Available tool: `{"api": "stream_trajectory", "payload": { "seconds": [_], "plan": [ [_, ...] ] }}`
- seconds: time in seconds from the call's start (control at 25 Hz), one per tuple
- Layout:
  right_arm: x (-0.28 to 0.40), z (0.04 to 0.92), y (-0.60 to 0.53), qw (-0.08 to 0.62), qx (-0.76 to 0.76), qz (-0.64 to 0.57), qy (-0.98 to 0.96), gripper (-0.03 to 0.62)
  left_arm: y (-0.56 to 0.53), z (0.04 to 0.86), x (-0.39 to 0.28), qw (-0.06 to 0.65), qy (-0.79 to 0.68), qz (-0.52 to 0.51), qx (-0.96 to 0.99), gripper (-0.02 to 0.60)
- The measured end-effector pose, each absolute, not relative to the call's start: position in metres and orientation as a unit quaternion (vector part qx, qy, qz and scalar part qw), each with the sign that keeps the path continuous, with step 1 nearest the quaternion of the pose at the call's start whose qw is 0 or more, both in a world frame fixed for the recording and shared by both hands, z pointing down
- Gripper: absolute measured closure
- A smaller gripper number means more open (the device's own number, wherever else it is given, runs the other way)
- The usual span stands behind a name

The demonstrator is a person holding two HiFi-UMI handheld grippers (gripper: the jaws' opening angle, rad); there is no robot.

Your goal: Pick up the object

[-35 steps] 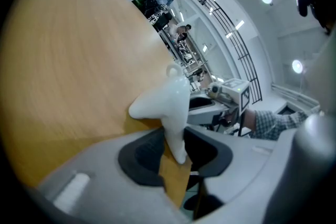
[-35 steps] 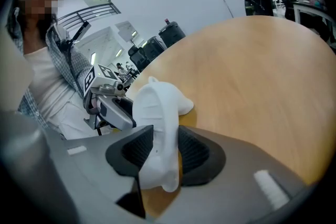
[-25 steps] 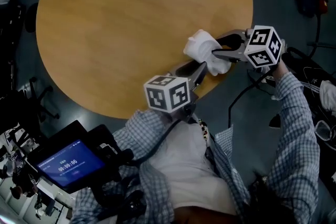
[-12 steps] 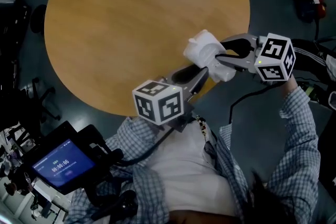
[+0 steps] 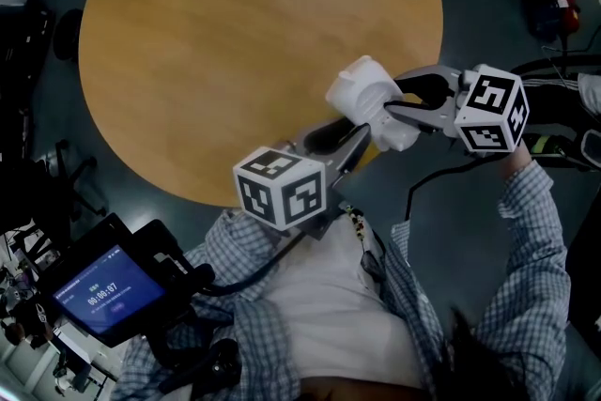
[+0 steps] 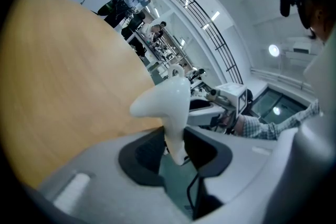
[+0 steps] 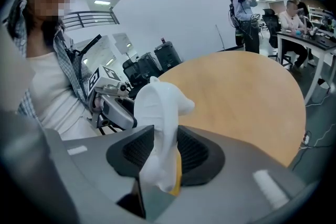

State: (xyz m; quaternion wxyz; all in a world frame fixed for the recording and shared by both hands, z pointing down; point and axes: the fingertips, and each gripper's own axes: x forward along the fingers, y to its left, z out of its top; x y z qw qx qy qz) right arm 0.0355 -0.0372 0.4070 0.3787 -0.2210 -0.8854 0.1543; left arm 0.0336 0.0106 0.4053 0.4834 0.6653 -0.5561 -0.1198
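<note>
A white, soft-looking crumpled object (image 5: 361,90) hangs over the near right edge of the round wooden table (image 5: 225,42). Both grippers hold it. My left gripper (image 5: 355,134) comes from below, jaws shut on the object's lower tail (image 6: 175,128). From the right, my right gripper (image 5: 390,104) pinches its other end (image 7: 157,113) between its dark pads. In the left gripper view (image 6: 176,148) the object's bulbous top rises above the jaws. A bit of yellow (image 7: 179,174) shows under the white object in the right gripper (image 7: 165,157).
A device with a lit blue timer screen (image 5: 94,296) sits at the lower left. Cables (image 5: 441,174) and dark bags lie on the floor to the right. People stand and sit at desks (image 7: 294,13) beyond the table, and black cases (image 7: 152,63) stand behind it.
The right gripper has drifted a little to the right and the left gripper a little to the left. The white object stays between both jaws, slightly higher over the table edge.
</note>
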Motion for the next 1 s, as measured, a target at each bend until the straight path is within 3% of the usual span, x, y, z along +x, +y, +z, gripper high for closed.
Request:
{"api": "stream_trajectory", "payload": {
  "seconds": [1.0],
  "plan": [
    [0.0348, 0.4091, -0.0360, 0.379, -0.226, 0.161, -0.883, 0.450, 0.0116, 0.4067, 0.0331, 0.483, -0.558, -0.111, 0.666, 0.465]
  ]
}}
